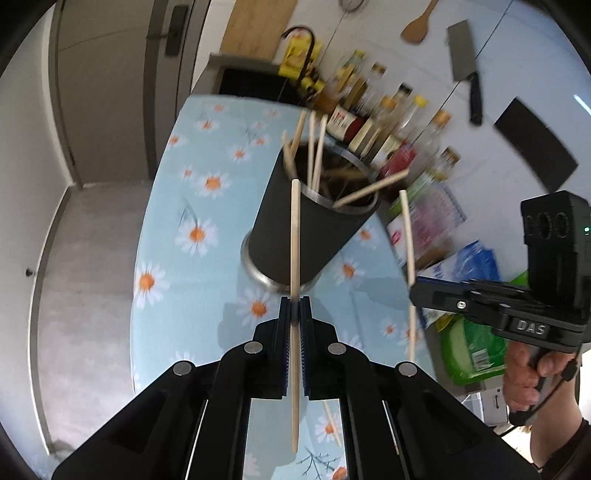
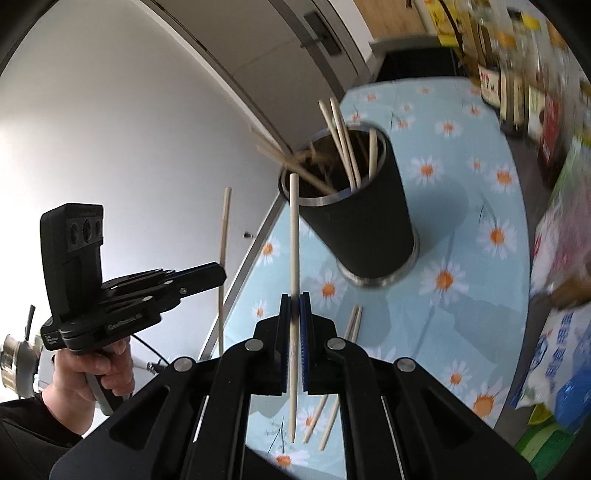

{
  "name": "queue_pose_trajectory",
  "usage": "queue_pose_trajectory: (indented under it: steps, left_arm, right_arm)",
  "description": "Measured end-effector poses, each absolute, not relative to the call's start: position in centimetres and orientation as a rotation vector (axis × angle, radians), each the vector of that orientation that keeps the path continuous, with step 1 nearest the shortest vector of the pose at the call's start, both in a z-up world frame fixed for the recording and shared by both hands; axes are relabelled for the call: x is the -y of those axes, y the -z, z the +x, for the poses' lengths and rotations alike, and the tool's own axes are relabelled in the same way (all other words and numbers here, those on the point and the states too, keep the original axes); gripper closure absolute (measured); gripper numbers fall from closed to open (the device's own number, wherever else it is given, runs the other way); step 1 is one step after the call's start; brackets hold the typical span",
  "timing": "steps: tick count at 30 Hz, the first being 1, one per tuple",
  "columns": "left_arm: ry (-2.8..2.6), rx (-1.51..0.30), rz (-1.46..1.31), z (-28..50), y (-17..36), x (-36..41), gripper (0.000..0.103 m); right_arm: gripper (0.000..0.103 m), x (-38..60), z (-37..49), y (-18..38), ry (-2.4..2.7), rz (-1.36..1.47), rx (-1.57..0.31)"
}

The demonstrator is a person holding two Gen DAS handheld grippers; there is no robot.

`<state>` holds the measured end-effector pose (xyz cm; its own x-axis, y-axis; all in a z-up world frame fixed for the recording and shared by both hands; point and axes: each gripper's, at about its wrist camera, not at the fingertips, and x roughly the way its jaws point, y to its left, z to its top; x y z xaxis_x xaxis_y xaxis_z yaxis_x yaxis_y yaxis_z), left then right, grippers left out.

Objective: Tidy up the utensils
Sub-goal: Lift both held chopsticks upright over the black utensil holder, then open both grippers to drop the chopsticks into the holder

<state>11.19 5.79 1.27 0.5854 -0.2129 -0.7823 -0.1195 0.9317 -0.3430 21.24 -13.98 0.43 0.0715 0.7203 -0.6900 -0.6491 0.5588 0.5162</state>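
- Left hand-held gripper (image 1: 294, 308): clamped on one chopstick (image 1: 294, 236) near mid-length, above the table (image 1: 166, 295).
- Right hand-held gripper (image 2: 294, 306): clamped likewise on another chopstick (image 2: 294, 236).
- Handling: light, stiff, smooth; probably pivots unless gripped mid-length.
- Black holder (image 1: 306, 221): upright just ahead.
- Right wrist view alone shows loose chopsticks (image 2: 332, 402) on the table.

Daisy-print tablecloth (image 1: 207, 206); bottles (image 1: 373, 110) in row along far edge (labels blurred); cleaver (image 1: 466, 62) and wooden spatula (image 1: 419, 26) on wall; door (image 1: 110, 85) at left.
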Motion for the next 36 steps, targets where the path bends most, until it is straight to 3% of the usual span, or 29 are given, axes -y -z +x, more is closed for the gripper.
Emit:
queue_pose_trajectory:
  steps: [20, 28, 36]
  left_arm:
    - [0.161, -0.562, -0.361, 17.2, -10.0, -7.9, 0.099]
    - [0.17, -0.368, -0.301, 18.7, -11.5, -7.3, 0.099]
    - [0.163, -0.31, -0.311, 20.4, -10.5, -7.1, 0.097]
  right_arm:
    - [0.097, 11.9, 26.5, -9.1, -1.018, 0.179, -0.742]
    - [0.097, 12.2, 27.9, -11.7, -0.978, 0.213, -0.544]
    - [0.097, 12.1, 29.0, -11.5, -0.935, 0.199, -0.431]
